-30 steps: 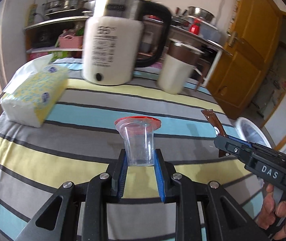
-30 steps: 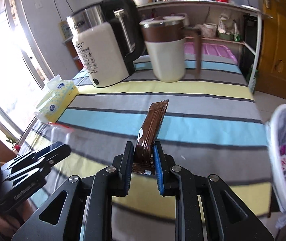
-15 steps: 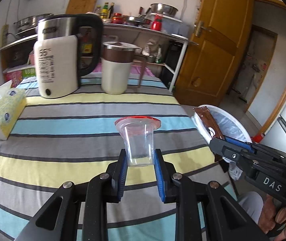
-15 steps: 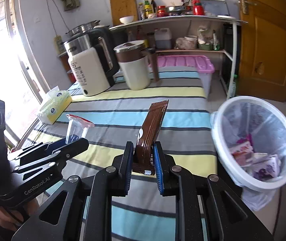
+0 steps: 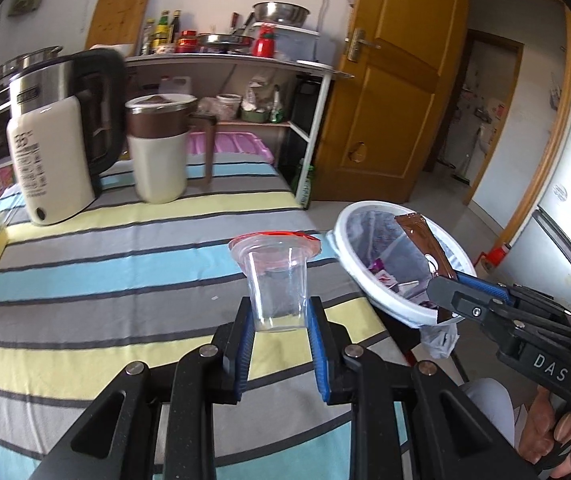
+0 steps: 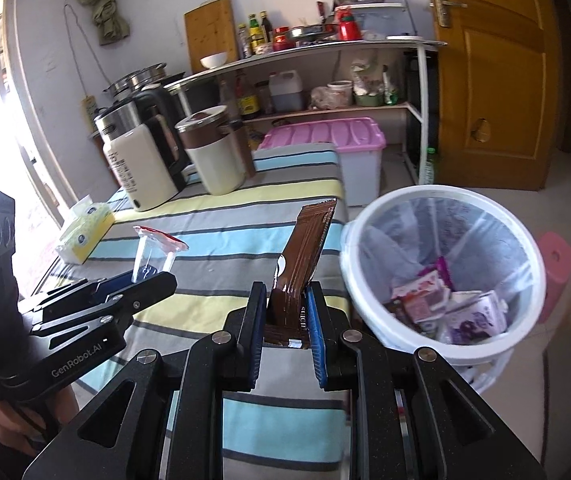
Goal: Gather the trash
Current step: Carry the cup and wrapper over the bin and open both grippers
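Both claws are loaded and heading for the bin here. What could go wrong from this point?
1. The right claw grips the brown wrapper only at its bottom end; in that view it sits beside the white bin, not clearly over it, so an early release might miss.
2. The left claw pinches the clear cup low; it could tip or crush.

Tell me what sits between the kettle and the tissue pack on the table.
Nothing: in the right wrist view only bare striped tablecloth separates the kettle from the tissue pack.
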`<action>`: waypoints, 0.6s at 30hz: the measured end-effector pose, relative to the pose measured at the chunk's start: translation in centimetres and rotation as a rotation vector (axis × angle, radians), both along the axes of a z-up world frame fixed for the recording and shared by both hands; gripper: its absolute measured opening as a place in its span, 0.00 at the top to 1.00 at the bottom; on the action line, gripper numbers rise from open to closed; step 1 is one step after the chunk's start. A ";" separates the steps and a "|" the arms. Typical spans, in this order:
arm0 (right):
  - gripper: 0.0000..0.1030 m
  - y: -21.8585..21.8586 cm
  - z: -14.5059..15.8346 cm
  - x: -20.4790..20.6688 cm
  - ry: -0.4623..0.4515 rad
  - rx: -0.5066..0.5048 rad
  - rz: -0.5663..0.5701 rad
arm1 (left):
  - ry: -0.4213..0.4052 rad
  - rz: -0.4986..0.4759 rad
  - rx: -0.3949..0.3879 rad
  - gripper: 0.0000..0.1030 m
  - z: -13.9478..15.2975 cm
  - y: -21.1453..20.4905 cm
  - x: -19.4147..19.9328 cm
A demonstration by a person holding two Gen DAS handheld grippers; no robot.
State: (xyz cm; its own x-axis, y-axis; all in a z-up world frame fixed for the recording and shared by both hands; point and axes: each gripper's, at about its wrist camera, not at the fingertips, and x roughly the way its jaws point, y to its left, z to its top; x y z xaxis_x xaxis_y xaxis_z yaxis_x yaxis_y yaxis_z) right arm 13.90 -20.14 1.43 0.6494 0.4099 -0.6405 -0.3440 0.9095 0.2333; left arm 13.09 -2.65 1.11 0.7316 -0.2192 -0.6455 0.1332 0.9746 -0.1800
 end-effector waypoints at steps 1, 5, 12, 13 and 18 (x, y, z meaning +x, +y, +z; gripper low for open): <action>0.80 -0.5 0.0 0.0 -0.001 0.000 -0.011 | -0.002 -0.009 0.001 0.74 0.0 -0.3 0.3; 0.80 -2.4 -0.1 0.4 0.001 0.003 -0.048 | -0.008 -0.046 0.004 0.74 0.2 -2.3 1.3; 0.80 -6.0 -0.5 1.0 0.009 0.009 -0.120 | -0.009 -0.110 0.006 0.74 0.1 -5.6 3.2; 0.80 -6.4 -0.6 1.1 0.010 0.009 -0.127 | -0.007 -0.119 0.007 0.74 0.0 -6.1 3.5; 0.80 -8.5 -1.2 1.8 0.024 0.005 -0.171 | 0.008 -0.163 0.012 0.74 -0.6 -8.2 4.9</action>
